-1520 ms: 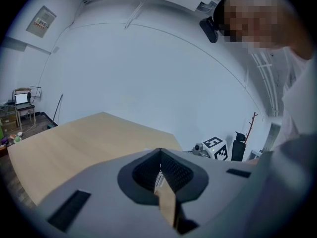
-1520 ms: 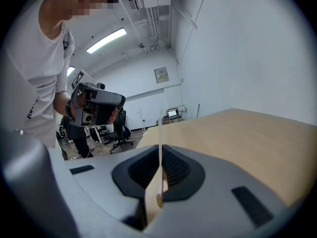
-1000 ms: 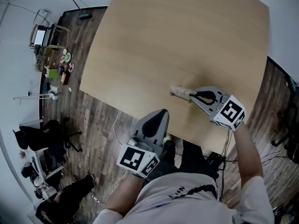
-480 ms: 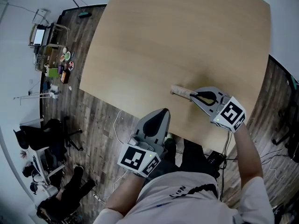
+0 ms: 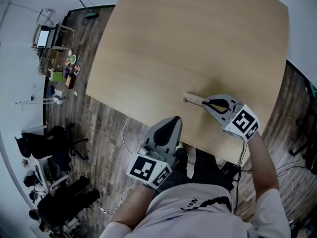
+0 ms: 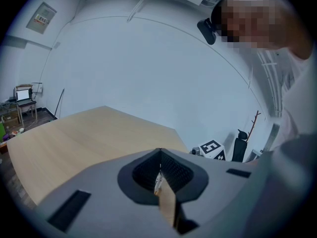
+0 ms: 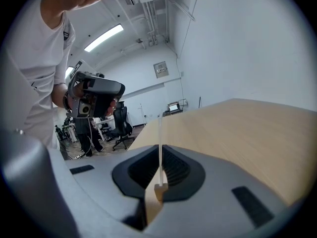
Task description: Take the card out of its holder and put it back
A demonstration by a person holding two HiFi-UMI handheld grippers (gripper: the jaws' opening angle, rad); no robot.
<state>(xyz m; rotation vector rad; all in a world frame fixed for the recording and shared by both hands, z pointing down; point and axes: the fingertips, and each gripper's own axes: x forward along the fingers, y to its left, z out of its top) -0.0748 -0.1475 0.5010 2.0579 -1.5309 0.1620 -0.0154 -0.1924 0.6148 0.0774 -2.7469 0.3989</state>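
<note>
The table (image 5: 198,43) is smooth matt pale wood, the holder (image 5: 192,99) bare wood, the floor (image 5: 106,128) dark grainy planks.

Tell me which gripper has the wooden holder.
The right gripper: its jaws are shut on the wooden holder over the table. The left gripper, back by the near edge, pinches only a thin tan piece.

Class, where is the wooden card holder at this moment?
In the head view, the card holder lies on the near right part of the table, right at the tip of the right tool, not far from the table's near edge.
</note>
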